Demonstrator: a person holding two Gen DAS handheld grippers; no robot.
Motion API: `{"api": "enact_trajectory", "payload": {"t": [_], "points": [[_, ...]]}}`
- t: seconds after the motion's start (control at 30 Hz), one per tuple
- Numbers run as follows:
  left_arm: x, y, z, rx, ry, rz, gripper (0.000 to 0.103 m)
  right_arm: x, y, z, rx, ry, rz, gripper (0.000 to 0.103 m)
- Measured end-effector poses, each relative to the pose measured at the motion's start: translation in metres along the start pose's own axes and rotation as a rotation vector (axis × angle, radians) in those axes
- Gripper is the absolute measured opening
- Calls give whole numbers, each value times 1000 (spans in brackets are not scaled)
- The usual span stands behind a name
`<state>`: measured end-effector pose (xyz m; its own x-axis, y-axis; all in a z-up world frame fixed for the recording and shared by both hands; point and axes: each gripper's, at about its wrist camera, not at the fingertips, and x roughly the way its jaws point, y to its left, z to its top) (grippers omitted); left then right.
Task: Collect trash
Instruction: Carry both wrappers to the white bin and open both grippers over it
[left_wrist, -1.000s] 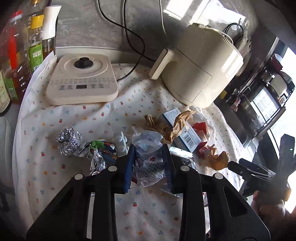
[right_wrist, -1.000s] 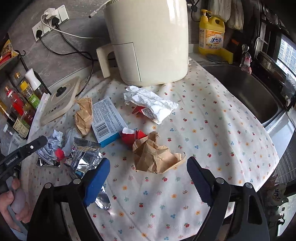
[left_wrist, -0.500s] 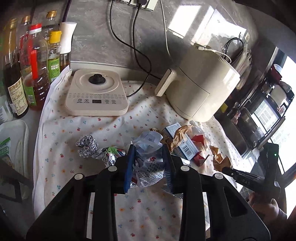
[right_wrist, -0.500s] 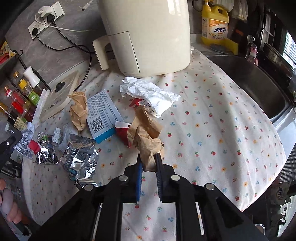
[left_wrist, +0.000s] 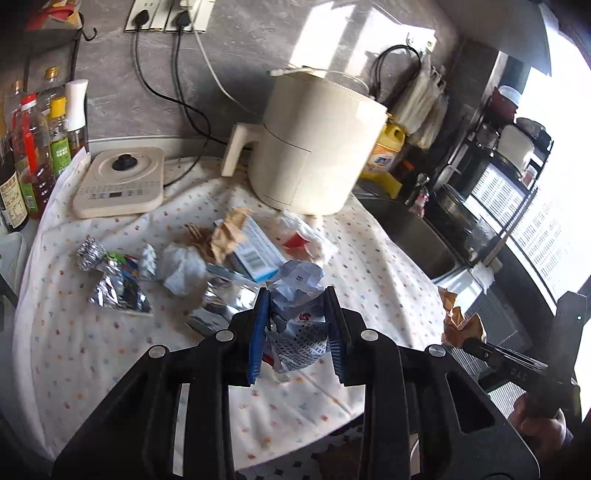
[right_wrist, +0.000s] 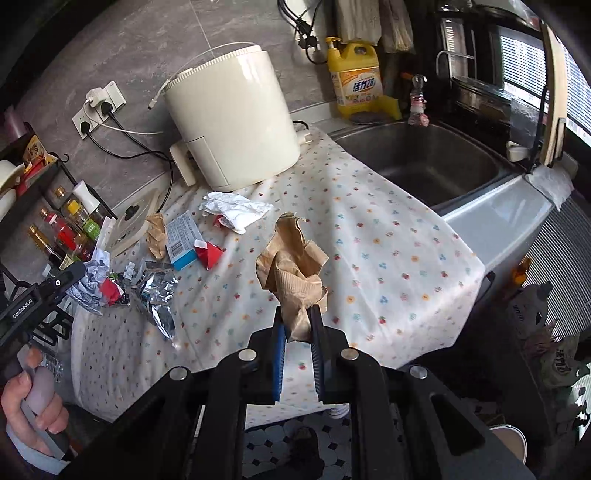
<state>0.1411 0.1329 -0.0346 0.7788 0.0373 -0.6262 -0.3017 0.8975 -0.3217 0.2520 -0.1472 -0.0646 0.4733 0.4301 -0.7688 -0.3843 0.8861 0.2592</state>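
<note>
Looking along the left tool (left_wrist: 297, 325), we see its blue pads pinching a crumpled printed wrapper (left_wrist: 298, 317), lifted clear above the flowered cloth on the counter (left_wrist: 92, 354). Around 10 o'clock from it lies the remaining litter: a foil ball (left_wrist: 89, 252), a flattened foil packet (left_wrist: 118, 295), a white crumpled wad (left_wrist: 184, 268), brown paper (left_wrist: 225, 236) draped over a blue carton (left_wrist: 255, 251), and a red scrap (left_wrist: 295, 242). A cream air fryer (left_wrist: 314, 147) stands at 12 o'clock, an induction hob (left_wrist: 120, 182) at 10 o'clock. At 3 o'clock the right tool (left_wrist: 461, 338) shows with brown paper in its tip.

Through the right wrist camera, we find the right tool (right_wrist: 298, 328) nearly pressed together, having just closed, gripping a crumpled brown paper bag (right_wrist: 293, 269) raised off the cloth. The blue carton (right_wrist: 181, 240), a red scrap (right_wrist: 208, 254), white paper (right_wrist: 236, 210) and foil (right_wrist: 159, 295) sit at 10 o'clock. The steel sink (right_wrist: 424, 162) is at 2 o'clock, a yellow detergent bottle (right_wrist: 356, 81) at 12 o'clock. The left tool (right_wrist: 79, 271) enters at 9 o'clock, holding its wrapper (right_wrist: 94, 280).
</note>
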Motion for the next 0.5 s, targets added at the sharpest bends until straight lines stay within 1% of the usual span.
{"api": "enact_trajectory", "payload": {"t": [0.17, 0.3, 0.4, 0.5], "points": [[0, -69, -35, 51, 43, -54, 30, -48, -65, -39, 60, -10, -36, 13], [2, -115, -64, 99, 82, -93, 30, -80, -108, -70, 105, -15, -65, 13], [7, -147, -89, 126, 114, -127, 30, -98, -137, -96, 123, -6, -105, 14], [12, -178, -116, 158, 154, -162, 30, -109, -166, -126, 159, 21, -136, 13]]}}
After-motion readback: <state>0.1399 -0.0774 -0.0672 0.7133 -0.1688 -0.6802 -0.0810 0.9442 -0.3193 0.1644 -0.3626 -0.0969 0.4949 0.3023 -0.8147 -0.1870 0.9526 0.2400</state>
